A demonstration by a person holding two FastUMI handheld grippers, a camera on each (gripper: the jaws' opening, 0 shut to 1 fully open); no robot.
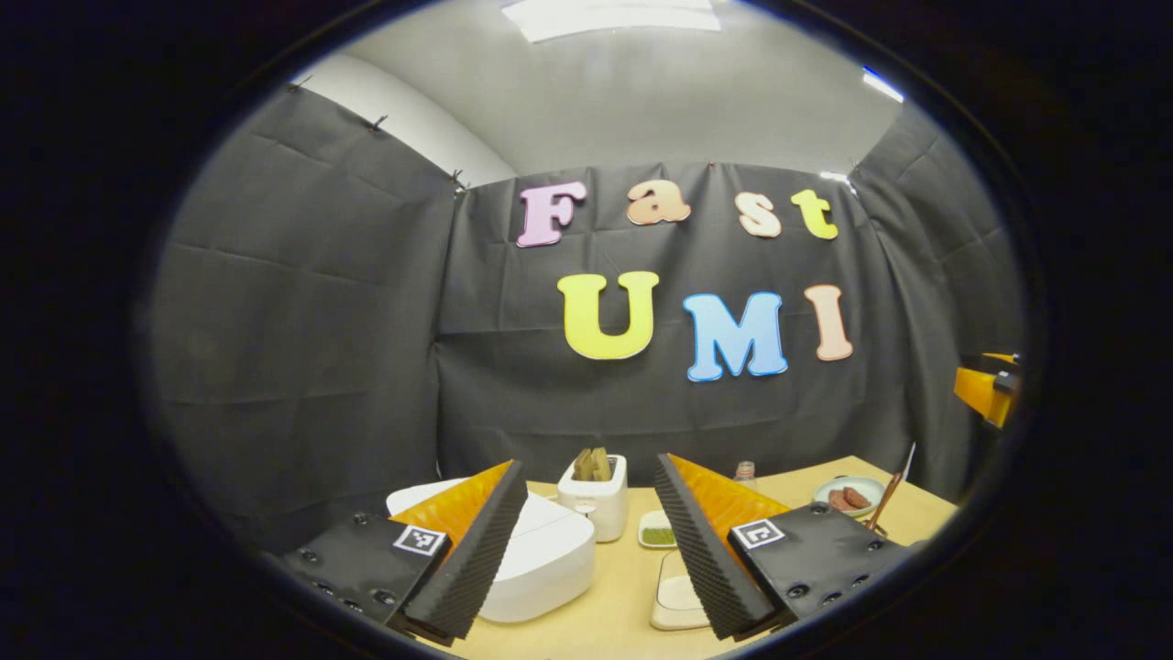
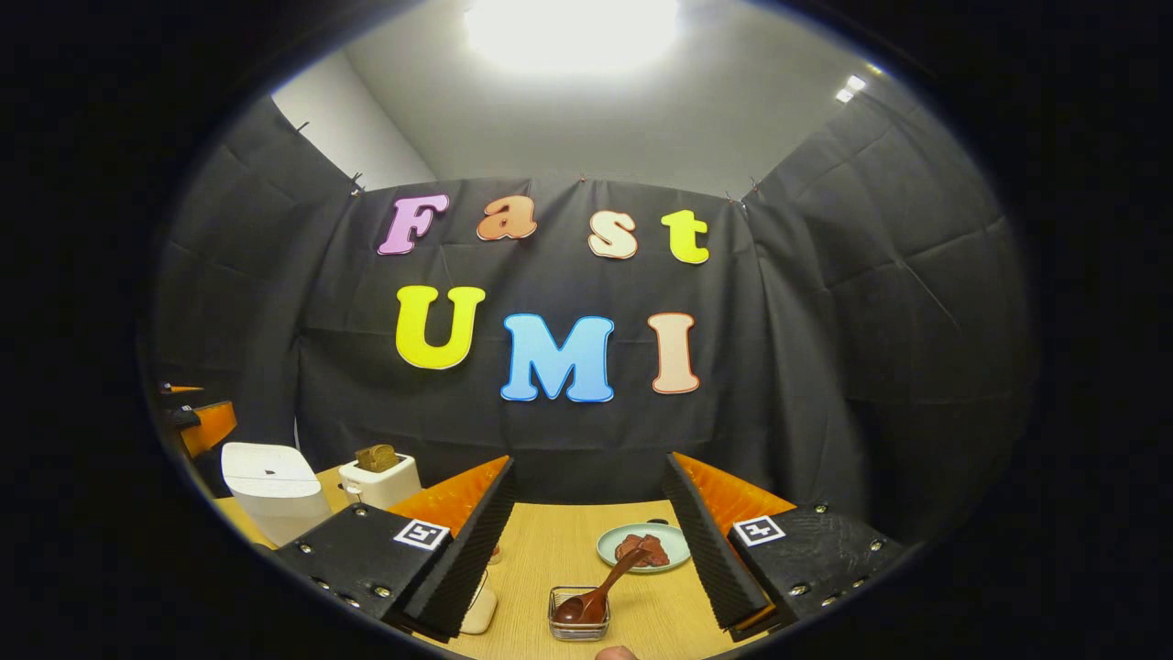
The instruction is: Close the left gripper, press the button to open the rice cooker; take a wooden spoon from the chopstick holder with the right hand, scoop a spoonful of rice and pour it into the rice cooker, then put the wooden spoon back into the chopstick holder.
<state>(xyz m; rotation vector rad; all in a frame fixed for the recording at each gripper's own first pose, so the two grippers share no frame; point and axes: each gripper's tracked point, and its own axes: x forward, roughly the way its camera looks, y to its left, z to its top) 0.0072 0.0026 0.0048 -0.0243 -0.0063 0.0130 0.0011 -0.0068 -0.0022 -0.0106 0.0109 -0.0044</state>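
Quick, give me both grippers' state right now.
Left gripper: open, fingers spread, holding nothing, above the rice cooker.
Right gripper: open, empty, wooden spoon ahead, untouched.

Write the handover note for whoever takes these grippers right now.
Left gripper: open, holding nothing, above the table facing the rice cooker.
Right gripper: open, holding nothing, over the spoon, which stands in a small wire holder.
Cooker lid is down. A shallow white dish sits right of the cooker, with what may be the rice.
Done: nothing.
Left: close left gripper, press the button, take the spoon, scoop, pour, put it back.
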